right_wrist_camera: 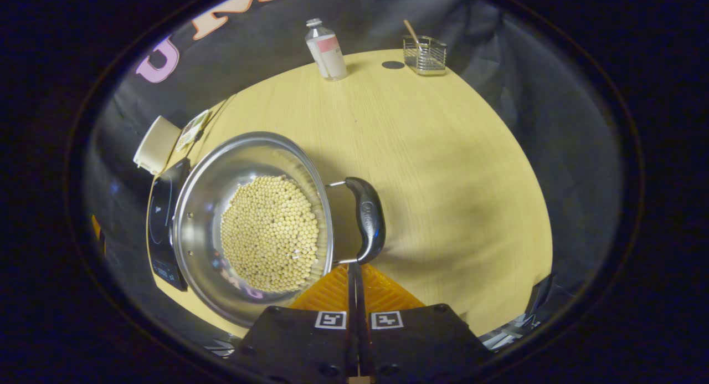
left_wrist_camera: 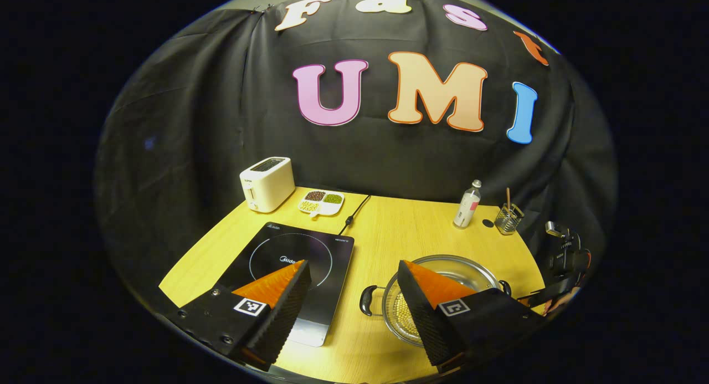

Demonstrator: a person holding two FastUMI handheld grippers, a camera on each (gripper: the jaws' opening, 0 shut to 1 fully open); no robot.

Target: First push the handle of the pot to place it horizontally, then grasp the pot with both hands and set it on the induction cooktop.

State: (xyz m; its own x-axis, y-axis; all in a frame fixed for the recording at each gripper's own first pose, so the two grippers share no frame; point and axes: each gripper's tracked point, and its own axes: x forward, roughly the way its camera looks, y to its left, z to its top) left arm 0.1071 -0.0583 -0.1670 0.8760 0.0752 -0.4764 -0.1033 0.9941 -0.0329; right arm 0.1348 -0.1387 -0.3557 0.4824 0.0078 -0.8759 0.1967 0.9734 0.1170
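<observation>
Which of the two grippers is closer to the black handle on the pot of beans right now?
Right. The right gripper is shut, its fingertips right at the near handle. The left gripper hangs open, back from the pot, between it and the cooktop.

Pretty dim booth overall, with the tabletop (left_wrist_camera: 388, 229) lit warmly from above. Soft shadows are cast beside the pot (right_wrist_camera: 252, 223) in the right gripper view, glare is caught on its steel wall, and edges are heavily bent by the fisheye.

"Midea" on cooktop (left_wrist_camera: 288, 273)
</observation>
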